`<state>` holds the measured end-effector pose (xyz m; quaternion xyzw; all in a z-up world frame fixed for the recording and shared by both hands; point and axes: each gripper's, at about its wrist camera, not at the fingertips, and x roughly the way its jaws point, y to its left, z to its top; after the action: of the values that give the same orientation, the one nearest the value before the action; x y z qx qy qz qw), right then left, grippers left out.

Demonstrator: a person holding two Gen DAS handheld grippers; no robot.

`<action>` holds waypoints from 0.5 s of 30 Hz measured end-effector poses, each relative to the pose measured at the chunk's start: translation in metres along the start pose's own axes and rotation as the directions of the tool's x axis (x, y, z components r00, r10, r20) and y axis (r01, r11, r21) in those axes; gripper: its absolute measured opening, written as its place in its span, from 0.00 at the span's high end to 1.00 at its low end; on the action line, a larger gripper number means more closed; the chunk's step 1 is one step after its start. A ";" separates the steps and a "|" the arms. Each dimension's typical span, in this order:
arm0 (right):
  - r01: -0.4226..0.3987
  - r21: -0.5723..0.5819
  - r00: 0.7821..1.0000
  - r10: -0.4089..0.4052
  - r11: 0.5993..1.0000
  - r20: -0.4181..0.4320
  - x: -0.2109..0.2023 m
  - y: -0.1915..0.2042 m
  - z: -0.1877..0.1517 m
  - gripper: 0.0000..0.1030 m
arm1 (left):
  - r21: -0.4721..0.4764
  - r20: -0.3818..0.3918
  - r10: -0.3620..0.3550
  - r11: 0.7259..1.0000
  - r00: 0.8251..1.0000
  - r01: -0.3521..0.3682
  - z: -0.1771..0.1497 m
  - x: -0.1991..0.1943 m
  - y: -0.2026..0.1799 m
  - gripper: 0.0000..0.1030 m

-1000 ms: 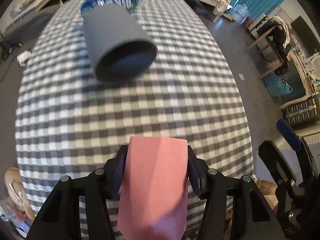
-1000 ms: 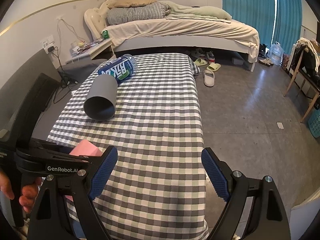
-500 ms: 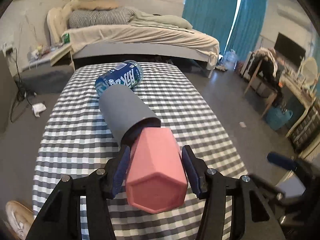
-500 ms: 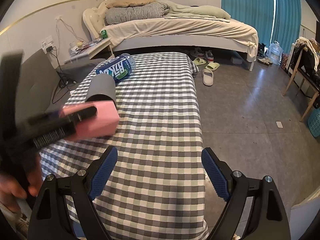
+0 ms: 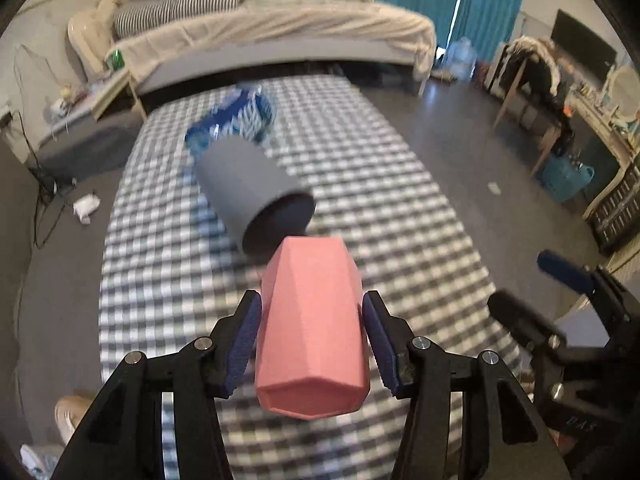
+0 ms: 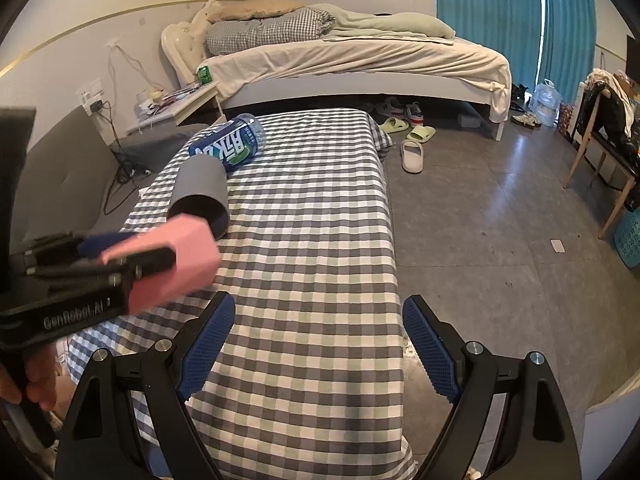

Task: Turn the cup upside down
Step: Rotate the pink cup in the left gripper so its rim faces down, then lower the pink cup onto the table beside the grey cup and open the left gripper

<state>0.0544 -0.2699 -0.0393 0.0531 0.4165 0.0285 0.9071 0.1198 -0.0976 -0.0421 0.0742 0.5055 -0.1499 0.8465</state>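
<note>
The left claw [image 5: 312,336] pinches a pink cup [image 5: 314,328] above the checked table [image 6: 320,240]. The right claw [image 6: 318,344] is spread wide, holding nothing.

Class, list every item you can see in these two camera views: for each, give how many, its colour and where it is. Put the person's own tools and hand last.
Faceted pink cup: one, pink, clamped in the left gripper above the table.
Grey cylindrical cup: one, grey, lying on its side on the table, mouth toward the cameras.
Blue-labelled plastic bottle: one, blue and clear, lying behind the grey cup.
Checked tablecloth: one, grey, white and green, covering the table.
Bed: one, cream bedding, behind the table.
Slippers: several, pale, on the floor by the bed.
Curtains: teal, far right.
Left gripper: one, black with blue pads.
Right gripper: one, black with blue pads, open, empty.
Hand: one, holding the left gripper's handle.
</note>
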 end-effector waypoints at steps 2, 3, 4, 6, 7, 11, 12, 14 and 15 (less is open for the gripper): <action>0.001 -0.001 1.000 -0.001 1.000 -0.004 0.001 0.000 0.000 0.17 | -0.008 -0.028 -0.006 1.000 1.000 0.005 -0.004 0.003 0.001 0.48; 0.001 -0.003 1.000 -0.001 1.000 -0.005 0.001 0.001 0.000 0.17 | -0.011 -0.045 -0.011 1.000 0.999 0.010 -0.004 0.005 0.002 0.48; 0.000 -0.005 1.000 0.000 1.000 -0.005 0.001 0.001 0.000 0.17 | -0.016 -0.055 -0.018 1.000 0.998 0.017 -0.003 0.008 0.002 0.48; -0.001 -0.007 1.000 0.001 1.000 -0.006 0.002 0.002 0.000 0.17 | -0.020 -0.071 -0.029 0.999 0.997 0.028 0.000 0.013 0.003 0.48; -0.001 -0.007 1.000 0.001 1.000 -0.007 0.002 0.002 0.000 0.17 | -0.024 -0.083 -0.038 0.999 0.996 0.036 0.003 0.017 0.003 0.48; 0.000 -0.009 1.000 0.000 1.000 -0.010 0.003 0.001 -0.001 0.17 | -0.058 -0.122 -0.058 0.997 0.991 0.051 0.013 0.028 0.004 0.49; 0.001 -0.009 1.000 -0.001 1.000 -0.011 0.003 0.001 0.000 0.17 | -0.059 -0.119 -0.060 0.997 0.991 0.053 0.013 0.027 0.003 0.49; 0.003 -0.003 1.000 -0.003 1.000 -0.012 0.003 -0.003 0.000 0.17 | -0.054 -0.105 -0.075 0.996 0.992 0.069 0.012 0.025 0.000 0.49; 0.003 0.001 1.000 -0.003 1.000 -0.011 0.003 -0.004 0.000 0.17 | -0.055 -0.093 -0.078 0.996 0.993 0.074 0.011 0.024 -0.001 0.48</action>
<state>0.0563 -0.2741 -0.0418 0.0530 0.4216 0.0272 0.9048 0.1393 -0.1055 -0.0584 0.0401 0.5512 -0.1653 0.8168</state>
